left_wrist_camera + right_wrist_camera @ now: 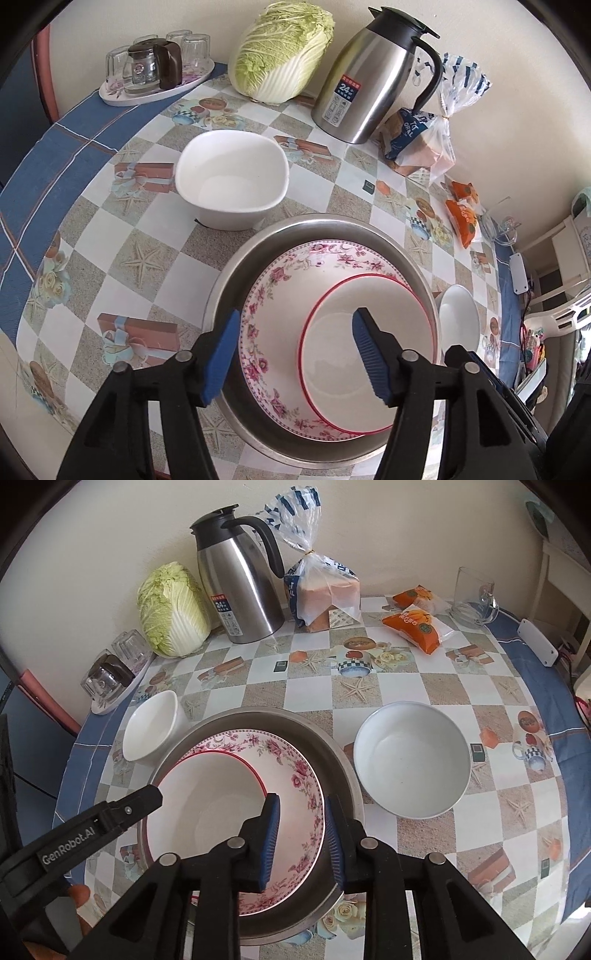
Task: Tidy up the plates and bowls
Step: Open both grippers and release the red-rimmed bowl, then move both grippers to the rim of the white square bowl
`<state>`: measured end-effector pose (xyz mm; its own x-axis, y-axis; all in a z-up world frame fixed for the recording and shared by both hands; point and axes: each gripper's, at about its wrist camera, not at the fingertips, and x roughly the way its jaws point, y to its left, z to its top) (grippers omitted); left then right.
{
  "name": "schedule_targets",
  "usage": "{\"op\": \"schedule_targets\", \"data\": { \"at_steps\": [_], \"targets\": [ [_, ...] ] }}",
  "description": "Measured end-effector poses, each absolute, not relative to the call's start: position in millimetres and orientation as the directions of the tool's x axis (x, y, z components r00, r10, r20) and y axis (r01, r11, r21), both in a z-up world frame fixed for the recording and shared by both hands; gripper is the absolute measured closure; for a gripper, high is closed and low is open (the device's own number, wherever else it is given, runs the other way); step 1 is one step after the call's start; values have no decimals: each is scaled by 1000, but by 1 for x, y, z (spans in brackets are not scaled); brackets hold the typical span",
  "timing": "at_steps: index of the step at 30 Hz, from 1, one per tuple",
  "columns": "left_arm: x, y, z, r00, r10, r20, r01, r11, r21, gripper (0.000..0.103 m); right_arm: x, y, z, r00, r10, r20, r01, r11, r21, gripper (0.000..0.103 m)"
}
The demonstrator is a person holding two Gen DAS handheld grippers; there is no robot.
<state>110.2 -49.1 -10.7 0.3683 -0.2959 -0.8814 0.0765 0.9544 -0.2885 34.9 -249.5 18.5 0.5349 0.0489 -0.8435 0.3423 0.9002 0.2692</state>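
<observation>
Nesting step done: red-rimmed bowl (365, 369) sat in floral bowl (273, 295), both in steel basin (236, 266). Left gripper (295, 354) gaped, empty. Right gripper (301, 838) straddled floral rim, pads apart. Next likely: white round bowl (412, 760).

A label on the steel thermos jug (236, 587), at eleven o'clock in the right wrist view, carries the number "24"; its smaller print is illegible. "GenRobot.AI" is printed in white on the left gripper (85, 840), at eight o'clock in the same view. The bread bag (413, 142), at two o'clock in the left wrist view, shows white lettering too distorted to read.
</observation>
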Motion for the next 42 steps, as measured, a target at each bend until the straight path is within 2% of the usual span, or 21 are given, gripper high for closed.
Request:
{"op": "schedule_targets", "data": {
  "at_steps": [2, 4, 7, 9, 12, 15, 16, 42],
  "targets": [
    [111, -48, -12, 371, -270, -888, 65, 962, -265, 28, 35, -252, 18, 530, 44, -847, 352, 897, 266, 54],
    [111, -46, -14, 375, -252, -892, 53, 967, -250, 26, 34, -253, 17, 527, 35, -849, 359, 896, 260, 43],
    [111, -44, -15, 386, -238, -891, 39, 969, -242, 21, 35, -254, 16, 520, 32, -854, 361, 897, 254, 38],
    [112, -43, -16, 400, -216, -891, 31, 974, -223, 11, 35, -255, 14, 515, 34, -857, 363, 897, 254, 34],
    [112, -41, -17, 413, -180, -893, 18, 982, -189, 7, 35, -255, 12, 507, 34, -861, 364, 897, 249, 26],
    [114, -38, -21, 400, -150, -904, -2, 986, -165, 6, 35, -255, 9, 515, 45, -856, 365, 892, 266, 13],
    [114, -36, -22, 401, -138, -906, -10, 988, -155, 6, 35, -255, 8, 520, 47, -853, 365, 891, 271, 1],
    [119, -5, -11, 447, -76, -891, -63, 991, -116, 6, 39, -234, 14, 532, 21, -847, 346, 907, 239, 0]
  ]
}}
